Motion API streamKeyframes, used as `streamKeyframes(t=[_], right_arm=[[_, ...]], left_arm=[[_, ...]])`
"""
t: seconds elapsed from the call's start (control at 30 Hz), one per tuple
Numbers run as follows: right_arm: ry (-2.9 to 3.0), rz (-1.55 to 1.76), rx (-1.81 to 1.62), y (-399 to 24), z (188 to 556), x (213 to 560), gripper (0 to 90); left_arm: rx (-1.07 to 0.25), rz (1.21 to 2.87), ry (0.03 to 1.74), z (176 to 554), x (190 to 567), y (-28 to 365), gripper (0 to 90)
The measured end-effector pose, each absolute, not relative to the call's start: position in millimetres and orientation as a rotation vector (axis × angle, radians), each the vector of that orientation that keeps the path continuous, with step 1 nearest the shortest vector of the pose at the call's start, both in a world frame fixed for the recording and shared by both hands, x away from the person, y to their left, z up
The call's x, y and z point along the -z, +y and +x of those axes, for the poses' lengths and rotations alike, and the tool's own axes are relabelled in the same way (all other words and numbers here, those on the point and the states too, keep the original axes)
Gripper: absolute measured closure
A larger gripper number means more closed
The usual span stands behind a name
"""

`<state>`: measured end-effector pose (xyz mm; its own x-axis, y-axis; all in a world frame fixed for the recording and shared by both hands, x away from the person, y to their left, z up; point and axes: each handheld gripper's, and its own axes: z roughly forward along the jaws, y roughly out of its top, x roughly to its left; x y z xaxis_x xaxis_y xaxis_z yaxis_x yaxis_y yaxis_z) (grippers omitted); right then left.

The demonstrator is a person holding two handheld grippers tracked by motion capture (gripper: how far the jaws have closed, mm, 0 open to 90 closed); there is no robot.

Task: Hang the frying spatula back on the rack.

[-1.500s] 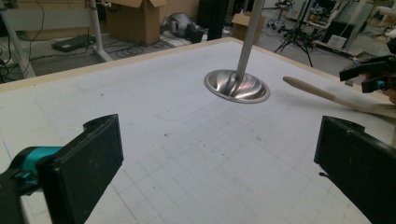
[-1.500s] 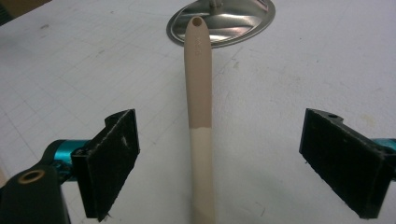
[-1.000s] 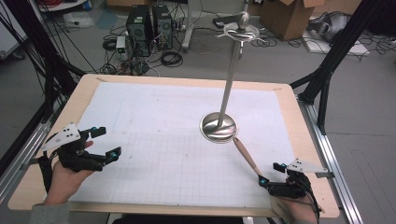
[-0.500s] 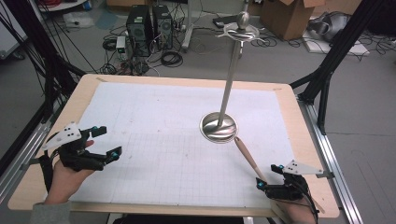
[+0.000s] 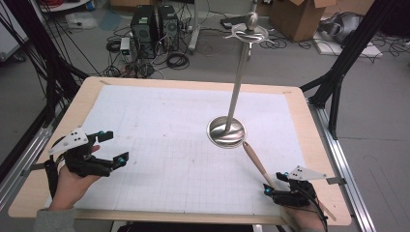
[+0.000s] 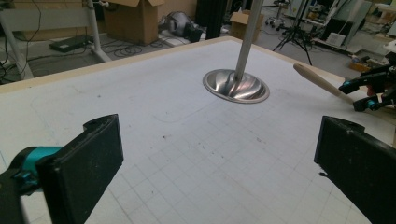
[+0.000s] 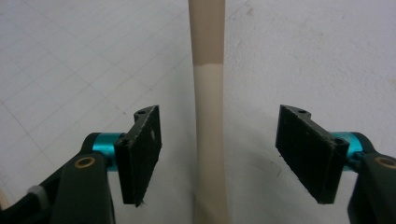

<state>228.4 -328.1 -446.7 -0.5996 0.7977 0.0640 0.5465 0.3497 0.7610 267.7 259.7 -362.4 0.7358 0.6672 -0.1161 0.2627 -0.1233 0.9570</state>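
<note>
- The right gripper (image 7: 219, 154) is straddling the wooden stick (image 7: 208, 116) with jaws wide, neither pad touching (nothing gripped yet).
- The stick is lying on the worktop (image 5: 159, 125), its far tip just beside the metal stand (image 5: 226, 131).
- My worry: an off-centre close is likely nudging the stick into the stand's base, or rolling it away.
- The left gripper (image 6: 215, 163) is idling well apart from the stand, jaws wide and empty.
- The high view is giving the stand's tall pole; the right gripper view is giving the jaw-to-stick gaps.

We are in a lab or workshop space — bare concrete floor (image 5: 377, 111), computer towers (image 5: 154, 21) with tangled cables (image 5: 176, 60) at the far left, cardboard boxes (image 5: 300, 17) far right, black frame struts (image 5: 348, 53) flanking the gridded table (image 5: 300, 111).
</note>
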Motion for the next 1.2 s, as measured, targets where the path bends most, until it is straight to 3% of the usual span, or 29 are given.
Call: streamKeyframes(t=[0.57,0.93,1.03,1.2], right_arm=[[2.327,1.194,-1.082,-326.3,229.1,447.3,58.0],[2.318,1.200,-1.061,-325.6,229.5,447.4,67.6],[2.329,1.178,-1.059,-324.4,228.7,447.1,75.8],[2.328,1.204,-1.078,-325.7,229.3,447.3,77.7]], left_arm=[[-0.406,1.709,0.751,268.7,364.5,259.0,1.7],[-0.409,1.711,0.758,268.5,365.8,260.2,1.7],[-0.408,1.712,0.757,268.4,365.5,259.4,1.7],[-0.412,1.718,0.752,267.9,365.4,258.4,1.8]])
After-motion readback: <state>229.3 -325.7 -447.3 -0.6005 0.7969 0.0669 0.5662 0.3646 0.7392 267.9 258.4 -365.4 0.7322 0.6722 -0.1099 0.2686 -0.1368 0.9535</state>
